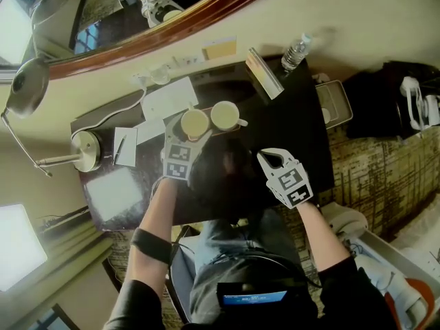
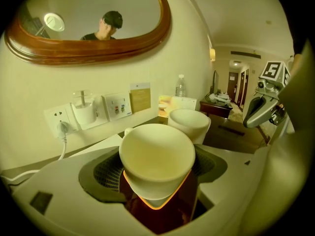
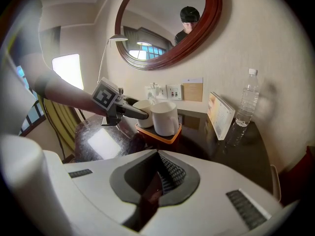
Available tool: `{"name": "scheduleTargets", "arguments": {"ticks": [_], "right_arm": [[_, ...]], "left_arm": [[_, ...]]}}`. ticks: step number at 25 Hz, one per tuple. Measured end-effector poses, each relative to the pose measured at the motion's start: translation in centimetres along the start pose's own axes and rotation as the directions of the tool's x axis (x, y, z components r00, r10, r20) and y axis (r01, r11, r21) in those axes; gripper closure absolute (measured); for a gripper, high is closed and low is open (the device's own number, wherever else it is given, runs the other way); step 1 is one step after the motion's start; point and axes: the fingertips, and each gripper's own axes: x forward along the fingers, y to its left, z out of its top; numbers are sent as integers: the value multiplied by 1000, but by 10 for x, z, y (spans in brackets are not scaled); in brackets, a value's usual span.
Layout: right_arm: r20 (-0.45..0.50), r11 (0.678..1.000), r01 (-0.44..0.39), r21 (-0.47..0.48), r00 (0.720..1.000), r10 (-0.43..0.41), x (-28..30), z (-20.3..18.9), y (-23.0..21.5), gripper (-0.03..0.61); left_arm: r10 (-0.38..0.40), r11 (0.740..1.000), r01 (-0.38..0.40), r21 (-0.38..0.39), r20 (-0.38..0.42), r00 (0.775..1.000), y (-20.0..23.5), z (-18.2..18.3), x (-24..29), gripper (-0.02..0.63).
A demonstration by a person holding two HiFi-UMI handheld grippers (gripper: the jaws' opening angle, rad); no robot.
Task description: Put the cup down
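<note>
A cream cup (image 1: 194,124) (image 2: 157,156) stands at the near corner of an orange-rimmed dark tray (image 2: 162,215) (image 3: 167,135) on the black table. My left gripper (image 1: 187,135) (image 2: 157,173) reaches around it from the near side, and its pads lie against the cup's sides. A second cream cup (image 1: 225,115) (image 2: 188,123) (image 3: 165,118) stands right beside it on the same tray. My right gripper (image 1: 272,158) (image 3: 156,181) hangs over the table's near right part, shut with nothing in it. It stays well short of the tray.
A water bottle (image 1: 295,52) (image 3: 247,102) and a standing card (image 1: 265,73) are at the table's back right. Papers (image 1: 168,98), a cable and a lamp base (image 1: 86,150) fill the left side. Wall sockets (image 2: 115,106) and a round mirror (image 3: 167,23) are behind.
</note>
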Motion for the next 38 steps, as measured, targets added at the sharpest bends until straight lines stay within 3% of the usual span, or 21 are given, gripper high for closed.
{"name": "scheduleTargets", "arguments": {"ticks": [11,19,38], "right_arm": [[22,1000,-12,0,1000,12,-9,6,2,563],[52,999,-31,-32,998,33,-15,24,8,563],[44,995,-59,-75,997,62,-22,26,25,563]], "left_arm": [[28,1000,-28,4,9,1000,-9,7,-23,199],[30,1000,-30,2,16,999,-39,6,-48,199],[-29,999,29,-32,-7,1000,-116,-43,-50,199]]}}
